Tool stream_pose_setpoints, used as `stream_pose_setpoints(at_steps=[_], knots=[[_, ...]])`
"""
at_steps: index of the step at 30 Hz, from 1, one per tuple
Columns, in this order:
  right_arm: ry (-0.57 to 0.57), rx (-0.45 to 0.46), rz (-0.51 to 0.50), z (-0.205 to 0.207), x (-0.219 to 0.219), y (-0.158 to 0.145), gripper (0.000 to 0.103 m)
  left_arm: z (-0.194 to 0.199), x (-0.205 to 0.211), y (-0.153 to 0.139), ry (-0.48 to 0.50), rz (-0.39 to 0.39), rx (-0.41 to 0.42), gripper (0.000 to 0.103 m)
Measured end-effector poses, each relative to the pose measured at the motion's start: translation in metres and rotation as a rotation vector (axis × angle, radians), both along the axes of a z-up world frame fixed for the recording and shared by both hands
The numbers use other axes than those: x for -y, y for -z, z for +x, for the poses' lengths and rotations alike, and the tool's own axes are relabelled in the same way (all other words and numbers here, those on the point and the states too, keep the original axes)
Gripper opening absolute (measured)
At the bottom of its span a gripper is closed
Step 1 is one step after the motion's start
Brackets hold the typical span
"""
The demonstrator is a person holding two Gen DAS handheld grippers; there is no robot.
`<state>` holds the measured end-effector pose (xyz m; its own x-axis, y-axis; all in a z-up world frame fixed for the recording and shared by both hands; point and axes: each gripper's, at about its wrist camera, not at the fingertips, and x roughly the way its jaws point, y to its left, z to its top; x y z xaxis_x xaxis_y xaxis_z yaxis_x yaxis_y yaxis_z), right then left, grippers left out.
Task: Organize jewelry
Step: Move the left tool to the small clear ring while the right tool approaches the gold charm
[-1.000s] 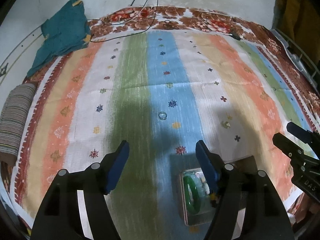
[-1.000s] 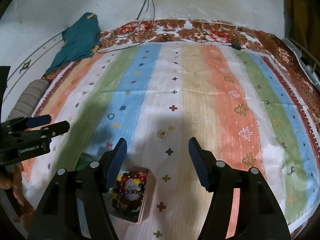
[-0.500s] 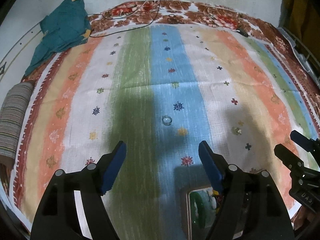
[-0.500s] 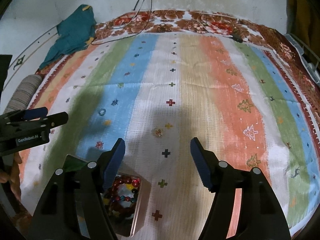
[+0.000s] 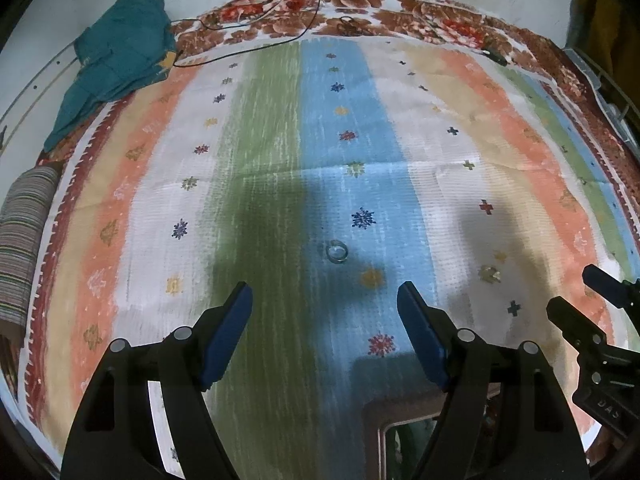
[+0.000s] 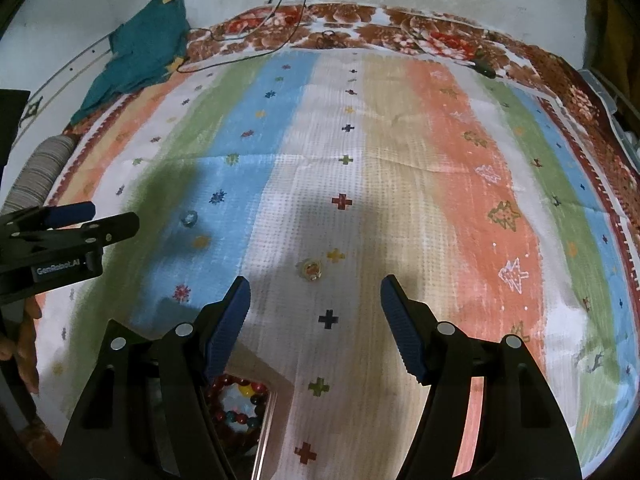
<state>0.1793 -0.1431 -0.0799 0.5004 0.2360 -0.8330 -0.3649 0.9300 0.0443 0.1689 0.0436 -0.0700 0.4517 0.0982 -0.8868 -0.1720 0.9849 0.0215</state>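
Ring (image 5: 337, 251): small, pale, lying flat on the blue stripe of the striped cloth (image 5: 260, 184), at 12 o'clock from the left gripper (image 5: 325, 334), apart from it. Stone or setting too small to make out.

Second ring (image 6: 310, 269): gold-toned with a coloured top, on the white stripe at 12 o'clock from the right gripper (image 6: 316, 316), untouched. Detail blurred.

Box (image 6: 256, 420): at 7 o'clock in the right wrist view, cut off by the frame and partly hidden behind the gripper's left finger. Holds a bead bracelet (image 6: 236, 402), dark red with a few coloured beads.

Left gripper: jaws apart, nothing between them; they have just been opening.

Right gripper: jaws apart, empty.

Teal garment (image 5: 120, 52): crumpled at 10 o'clock, off the cloth's corner.

Cables (image 5: 256, 28): thin, black, trailing at 12 o'clock; ends out of view.
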Motion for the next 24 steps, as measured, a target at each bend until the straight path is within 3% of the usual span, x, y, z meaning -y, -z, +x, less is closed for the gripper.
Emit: stream_pose_setpoints(at_steps=[20,24], knots=[[0.002,-0.07,-0.026,0.028,-0.007,0.024,0.067,0.032,-0.006,0.025,0.006,0.015,-0.05,0.074],[0.0,-0.078,-0.029,0.033,-0.011,0.029,0.067,0.038,-0.011,0.031,0.0,-0.021,-0.065,0.074]])
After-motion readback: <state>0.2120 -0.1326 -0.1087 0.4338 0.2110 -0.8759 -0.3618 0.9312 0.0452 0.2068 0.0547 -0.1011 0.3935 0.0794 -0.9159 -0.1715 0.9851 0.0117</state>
